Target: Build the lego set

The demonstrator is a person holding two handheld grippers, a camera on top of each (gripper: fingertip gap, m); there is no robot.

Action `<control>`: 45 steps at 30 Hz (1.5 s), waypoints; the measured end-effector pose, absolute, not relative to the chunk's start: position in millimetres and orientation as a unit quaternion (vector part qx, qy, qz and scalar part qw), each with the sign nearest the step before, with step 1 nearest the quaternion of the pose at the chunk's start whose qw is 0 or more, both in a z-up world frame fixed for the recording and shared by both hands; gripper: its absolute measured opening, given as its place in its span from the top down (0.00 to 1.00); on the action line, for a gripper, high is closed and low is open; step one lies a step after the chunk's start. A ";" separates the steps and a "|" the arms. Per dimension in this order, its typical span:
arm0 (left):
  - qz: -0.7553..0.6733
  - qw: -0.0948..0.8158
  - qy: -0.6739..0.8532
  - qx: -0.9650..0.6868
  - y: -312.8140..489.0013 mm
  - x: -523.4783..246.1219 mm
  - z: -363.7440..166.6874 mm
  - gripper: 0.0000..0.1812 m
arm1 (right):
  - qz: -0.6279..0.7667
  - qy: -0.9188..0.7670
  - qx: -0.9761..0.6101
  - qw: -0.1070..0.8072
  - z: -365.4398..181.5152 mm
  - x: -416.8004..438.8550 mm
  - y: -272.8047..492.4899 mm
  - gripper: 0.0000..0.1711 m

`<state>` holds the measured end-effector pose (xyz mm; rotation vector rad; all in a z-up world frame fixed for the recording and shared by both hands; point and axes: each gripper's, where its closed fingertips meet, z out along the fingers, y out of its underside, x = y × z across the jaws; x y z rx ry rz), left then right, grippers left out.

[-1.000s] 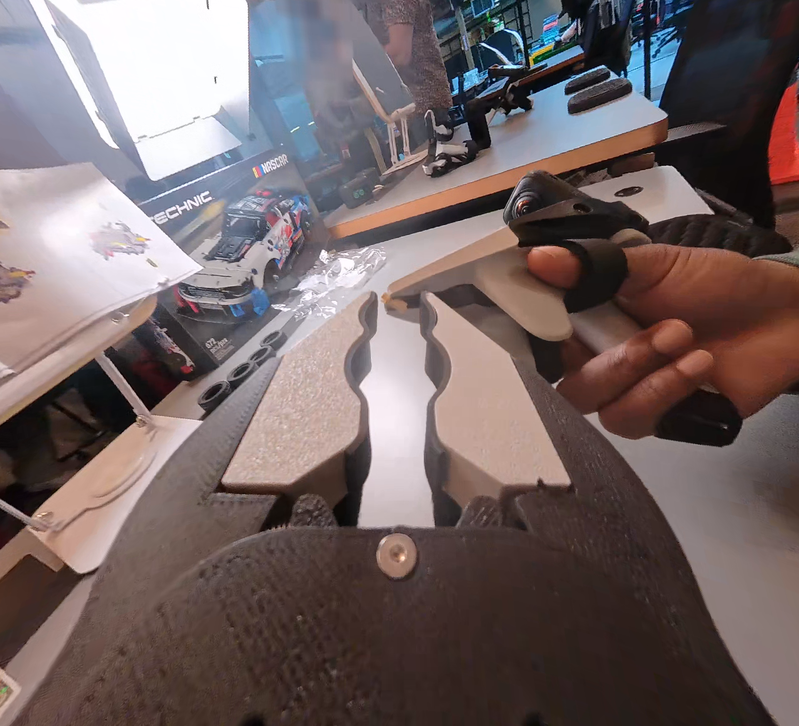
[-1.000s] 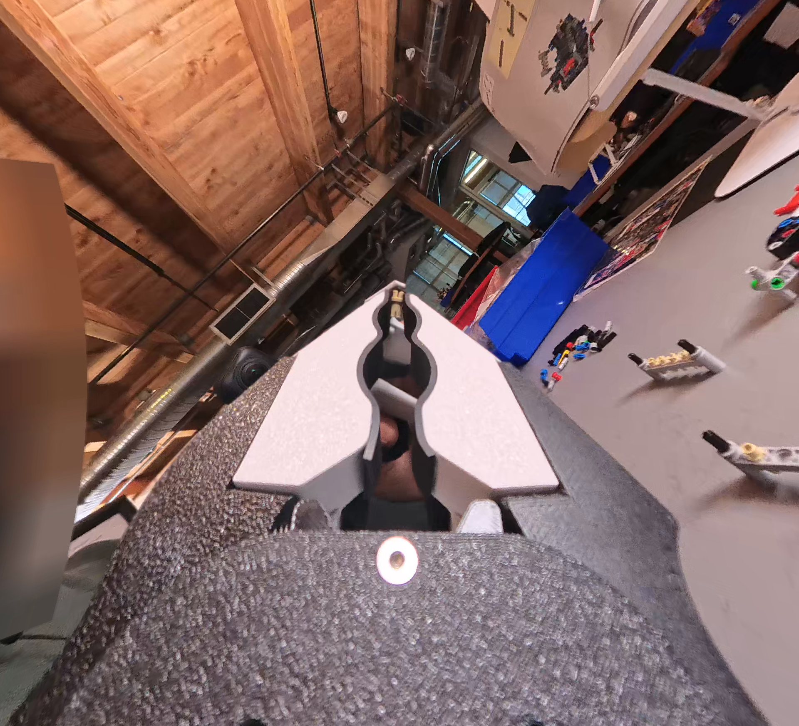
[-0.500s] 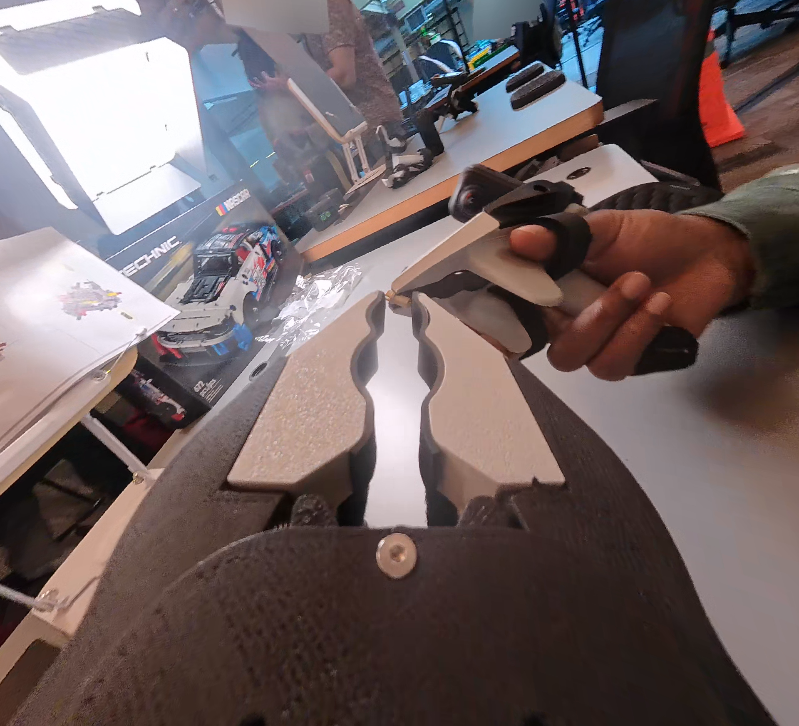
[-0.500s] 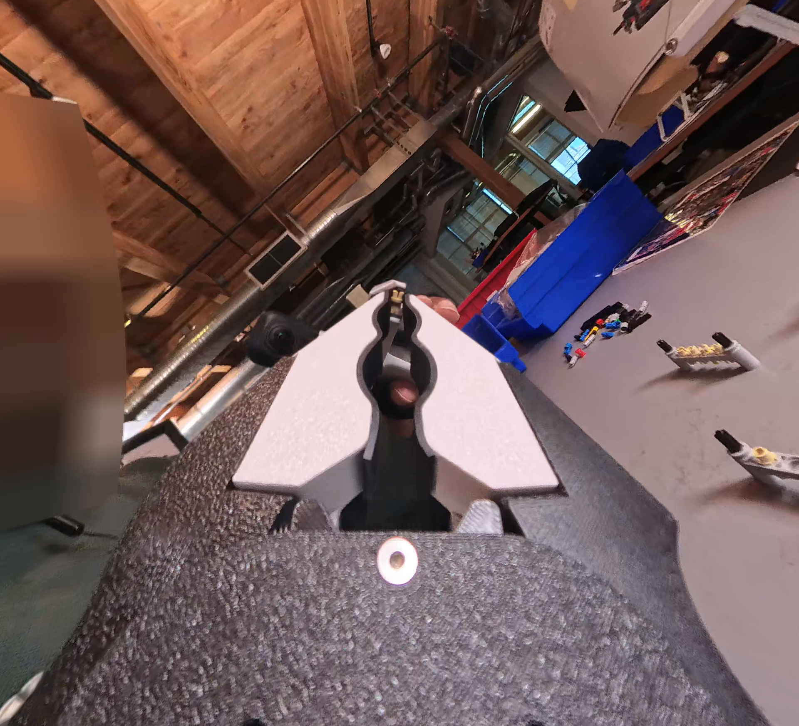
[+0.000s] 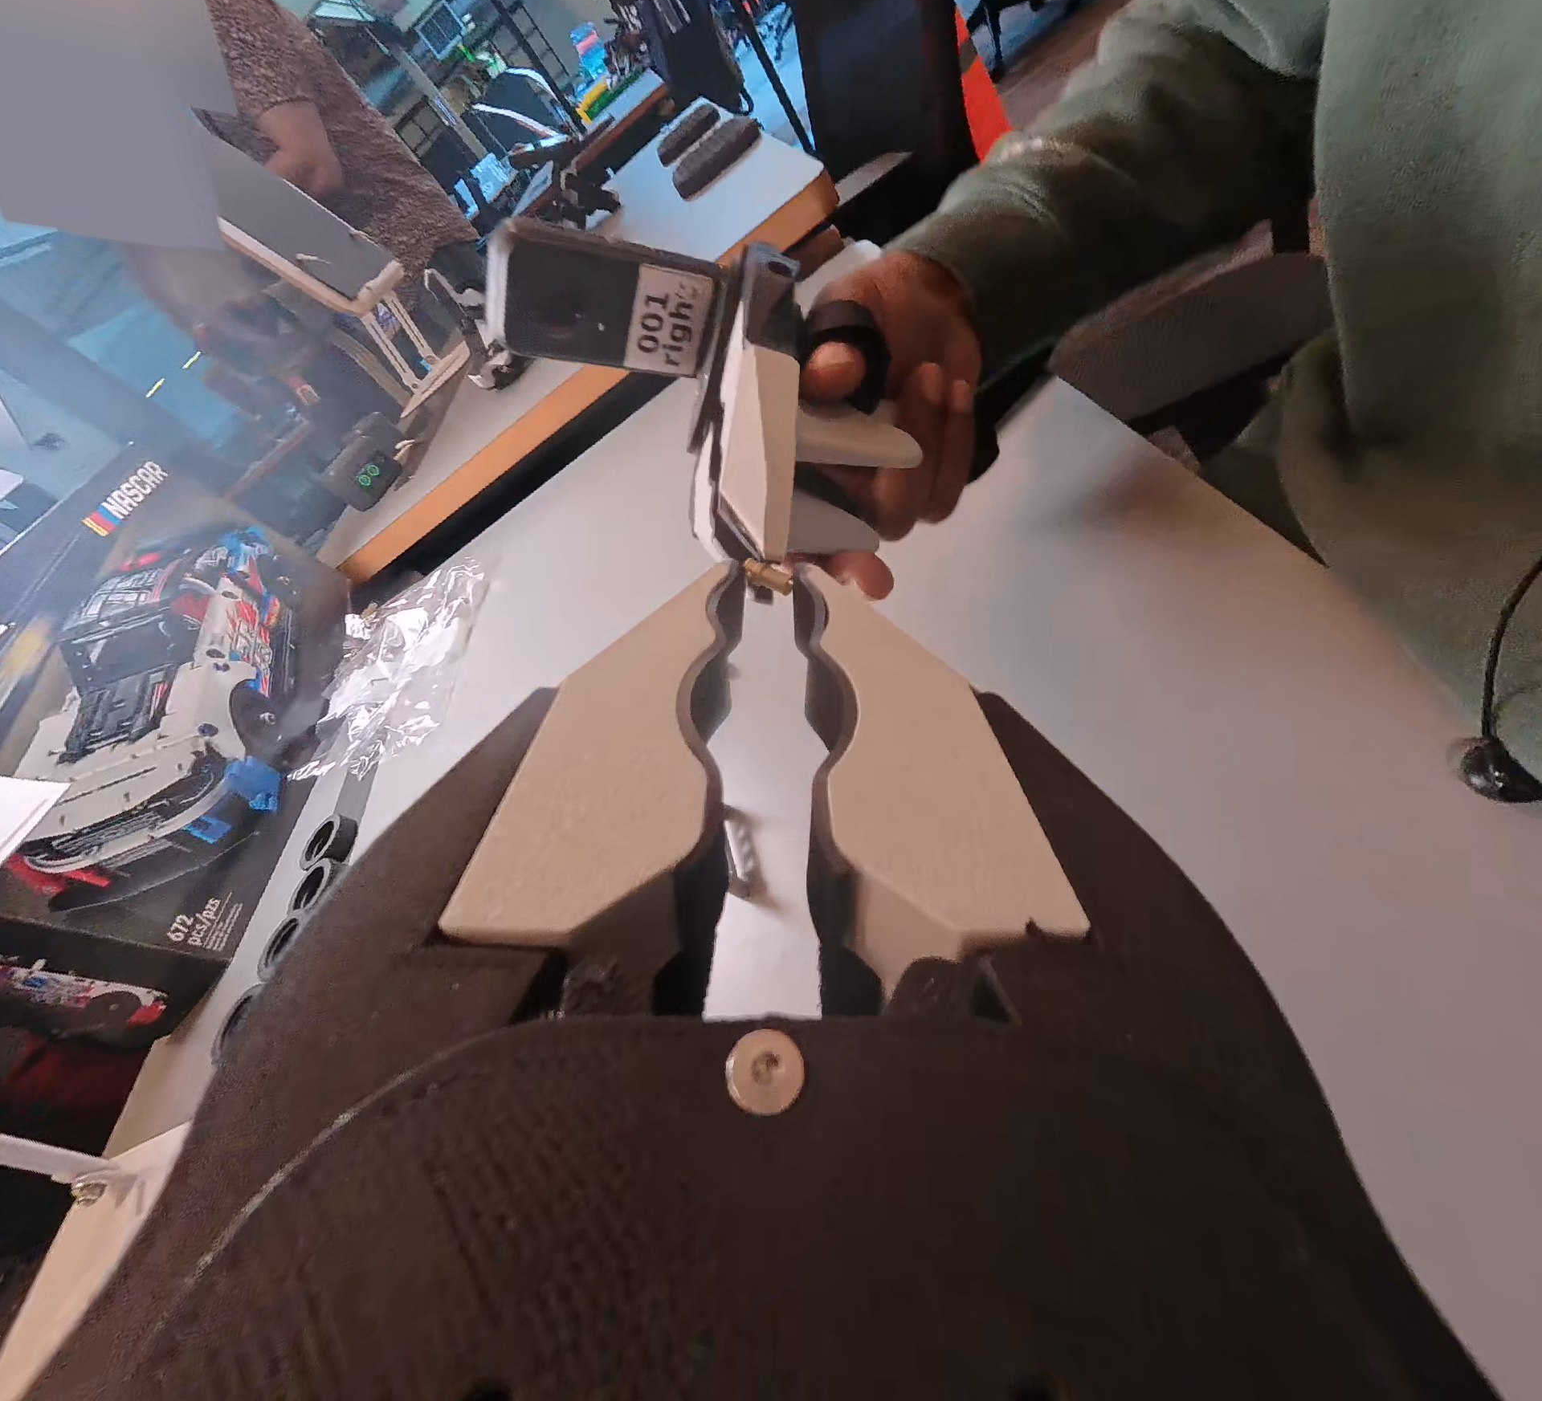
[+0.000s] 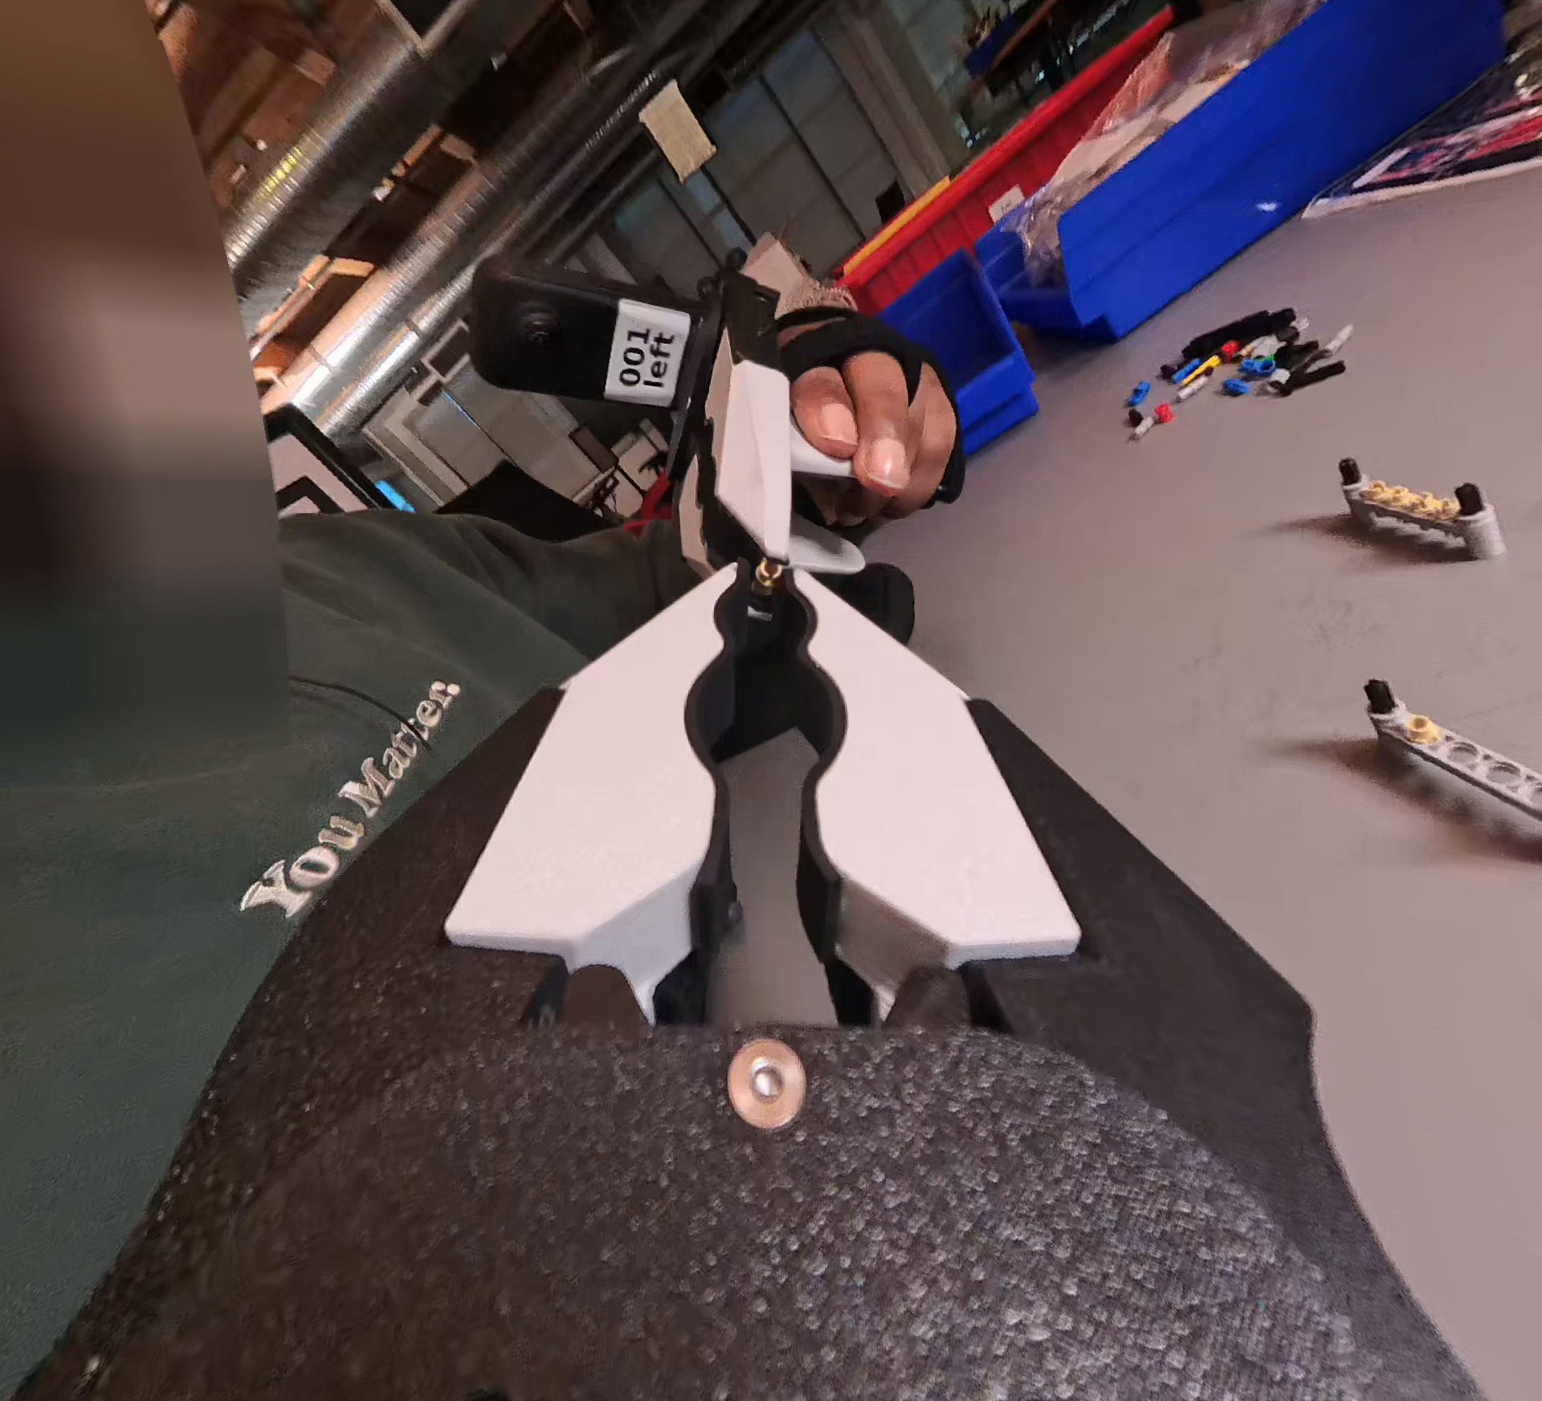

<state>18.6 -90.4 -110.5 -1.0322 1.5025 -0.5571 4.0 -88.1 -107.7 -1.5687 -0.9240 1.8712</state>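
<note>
My right gripper [image 6: 763,585] is shut on a small tan pin [image 6: 763,573] held at its fingertips. My left gripper [image 5: 763,598] is open by a narrow gap. The two grippers meet tip to tip above the grey table [image 5: 1126,694]. In the left wrist view the right gripper [image 5: 751,552] points down and the tan pin [image 5: 768,577] sits between my left fingertips; I cannot tell if they touch it. The left gripper also shows in the right wrist view [image 6: 776,556]. Two light grey beams with pins [image 6: 1418,518] [image 6: 1452,760] lie on the table to the right.
A pile of small coloured parts [image 6: 1235,368] lies before blue bins [image 6: 1252,135] and a red bin [image 6: 959,210]. The set's box with a car picture [image 5: 167,694], a clear bag [image 5: 400,660] and black tyres [image 5: 321,860] are at the left. A person [image 5: 334,135] stands behind. The tips of both grippers are at nearly the same place.
The right gripper has swung down from pointing at the ceiling, still holding the pin. Both grippers have turned to face each other, and the pin now sits at the left fingertips.
</note>
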 end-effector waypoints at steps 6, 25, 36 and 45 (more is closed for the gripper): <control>-0.220 0.565 0.664 -0.437 -94.1 20.0 -117.3 0.95 | 0.661 -0.381 -0.602 0.234 -114.7 4.2 -91.7 0.98; -0.209 0.613 0.606 -0.462 -75.4 17.5 -105.6 0.96 | 0.749 -0.222 -0.525 0.339 -101.8 8.9 -70.0 0.98; -0.202 0.589 0.637 -0.455 -80.8 17.8 -115.3 0.99 | 0.714 -0.295 -0.547 0.321 -110.3 6.9 -79.0 0.98; -0.199 0.583 0.648 -0.448 -84.2 17.8 -115.9 0.98 | 0.661 -0.377 -0.568 0.312 -110.5 7.4 -83.5 0.98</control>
